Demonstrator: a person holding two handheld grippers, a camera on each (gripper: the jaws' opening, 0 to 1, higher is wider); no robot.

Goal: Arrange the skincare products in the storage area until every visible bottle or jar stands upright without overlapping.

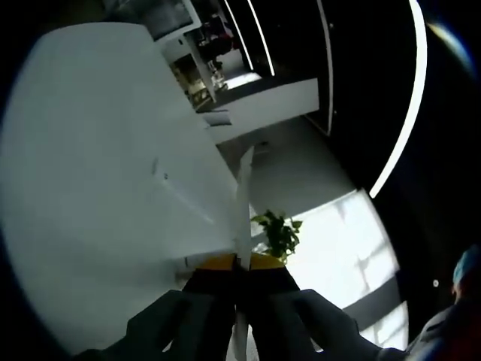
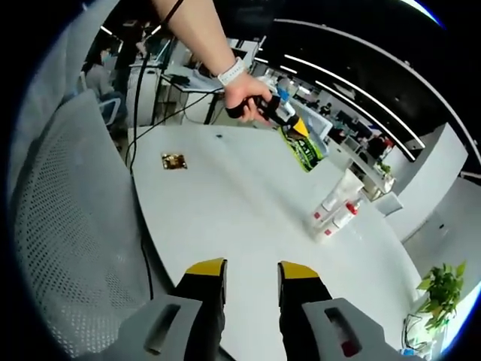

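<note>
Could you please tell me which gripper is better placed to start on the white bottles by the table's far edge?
Left, probably: the left gripper hangs nearer the white bottles, though shut; the right gripper is open but farther back.

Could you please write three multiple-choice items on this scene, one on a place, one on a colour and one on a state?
1. Where do the skincare bottles stand?
A. On the white table
B. On the mesh chair
C. On the floor

2. What colour are the tips of the right gripper?
A. Red
B. Yellow
C. Blue

3. How do the jaws of the left gripper stand in its own view?
A. Wide apart
B. Closed together
C. Clamped on a jar

Answers:
1. A, the bottles are upright on the table's far right part.
2. B, both jaw tips are yellow above black.
3. B, the yellow tips meet with no gap showing and nothing between them.
</note>
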